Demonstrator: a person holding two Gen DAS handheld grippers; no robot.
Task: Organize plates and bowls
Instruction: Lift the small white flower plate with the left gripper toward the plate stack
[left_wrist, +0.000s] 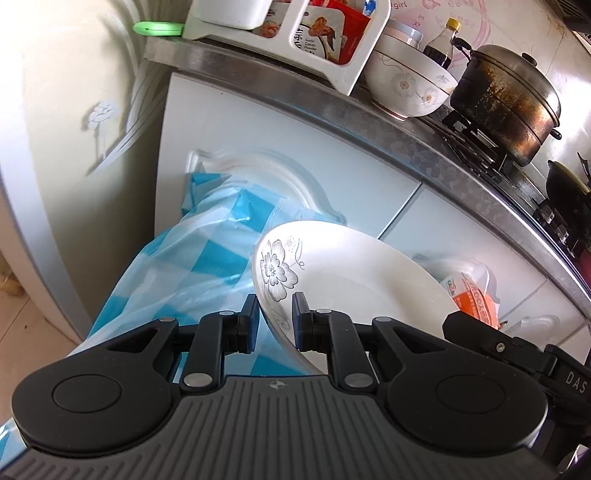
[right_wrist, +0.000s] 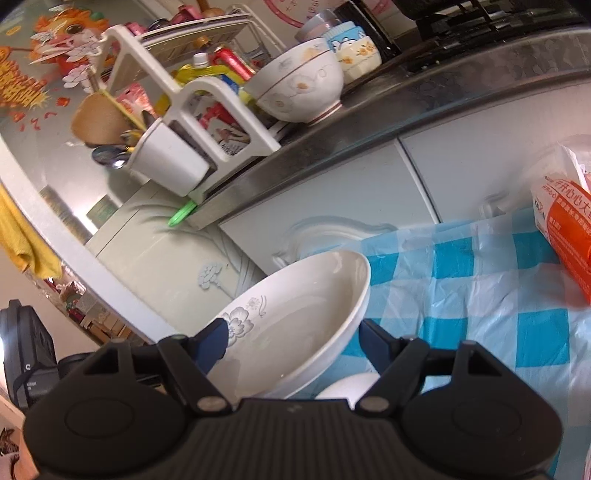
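The rim of a white glazed plate (left_wrist: 343, 280) with a grey flower print is pinched between the closed blue pads of the left gripper (left_wrist: 275, 321). The plate is tilted, raised over a checked plastic cloth (left_wrist: 192, 266). The right gripper (right_wrist: 295, 345) stands half open; the plate's near edge lies between its jaws, and contact cannot be told. A flowered bowl (right_wrist: 299, 86) is seen on the steel counter (right_wrist: 461, 85). A scorched pot (left_wrist: 509, 99) is shown only in the left view.
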